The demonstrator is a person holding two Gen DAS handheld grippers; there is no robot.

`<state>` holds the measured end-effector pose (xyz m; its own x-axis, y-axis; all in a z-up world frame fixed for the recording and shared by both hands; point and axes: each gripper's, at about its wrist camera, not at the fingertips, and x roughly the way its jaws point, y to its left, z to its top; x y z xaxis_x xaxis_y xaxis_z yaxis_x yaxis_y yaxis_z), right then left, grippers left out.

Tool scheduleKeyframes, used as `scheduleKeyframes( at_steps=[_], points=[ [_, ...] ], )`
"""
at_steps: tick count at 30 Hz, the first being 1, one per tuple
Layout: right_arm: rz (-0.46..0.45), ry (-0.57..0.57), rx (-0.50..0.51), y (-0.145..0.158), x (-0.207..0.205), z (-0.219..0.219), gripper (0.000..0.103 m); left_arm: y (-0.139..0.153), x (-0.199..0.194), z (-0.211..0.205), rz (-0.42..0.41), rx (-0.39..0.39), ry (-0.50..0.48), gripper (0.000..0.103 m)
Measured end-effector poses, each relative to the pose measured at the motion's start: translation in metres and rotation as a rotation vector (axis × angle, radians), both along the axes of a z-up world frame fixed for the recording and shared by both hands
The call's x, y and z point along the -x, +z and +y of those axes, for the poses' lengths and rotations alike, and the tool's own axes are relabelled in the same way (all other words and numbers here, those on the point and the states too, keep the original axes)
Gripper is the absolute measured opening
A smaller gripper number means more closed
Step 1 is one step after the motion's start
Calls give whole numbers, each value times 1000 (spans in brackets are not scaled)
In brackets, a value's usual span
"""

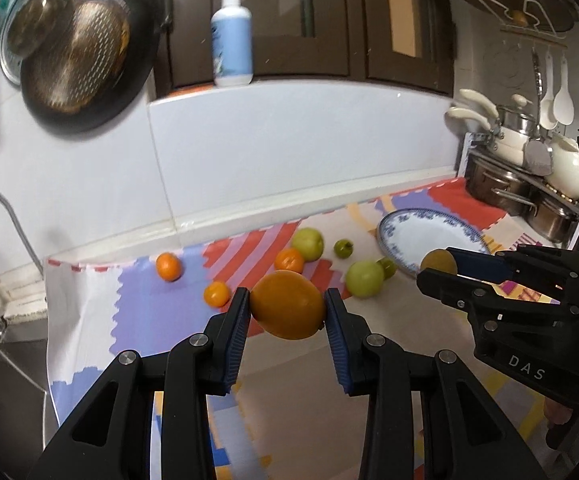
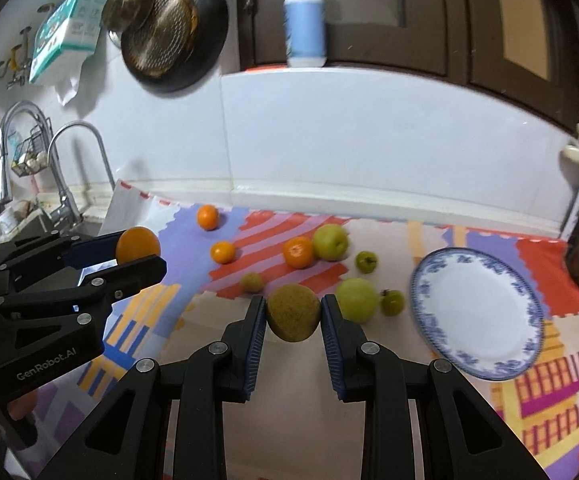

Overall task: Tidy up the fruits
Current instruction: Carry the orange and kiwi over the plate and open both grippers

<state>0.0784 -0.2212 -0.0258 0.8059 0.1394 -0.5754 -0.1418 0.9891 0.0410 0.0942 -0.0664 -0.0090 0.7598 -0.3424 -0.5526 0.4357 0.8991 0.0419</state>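
Glossy glazed plate – matt fuzzy kiwi – smooth orange

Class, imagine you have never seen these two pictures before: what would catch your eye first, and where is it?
First, the two held fruits: the left gripper clamps a large round orange, and the right gripper clamps a brownish-green round kiwi-like fruit, both above the bright patterned mat. Next, the bare blue-and-white patterned plate on the mat's right, with small oranges and green apples scattered left of it.
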Motion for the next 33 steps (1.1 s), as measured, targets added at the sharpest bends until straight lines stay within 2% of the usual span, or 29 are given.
scheduleKeyframes(
  at_steps=[15, 26, 33],
  points=[
    [-73, -124, 22, 29, 29, -72, 29, 30, 11, -78, -69, 33, -80, 37],
    [-90, -189, 49, 34, 32, -127, 29, 31, 3, -137, -61, 34, -119, 37],
    [-83, -219, 53, 29, 22, -155, 29, 23, -17, -173, -45, 19, -126, 37]
  ],
)
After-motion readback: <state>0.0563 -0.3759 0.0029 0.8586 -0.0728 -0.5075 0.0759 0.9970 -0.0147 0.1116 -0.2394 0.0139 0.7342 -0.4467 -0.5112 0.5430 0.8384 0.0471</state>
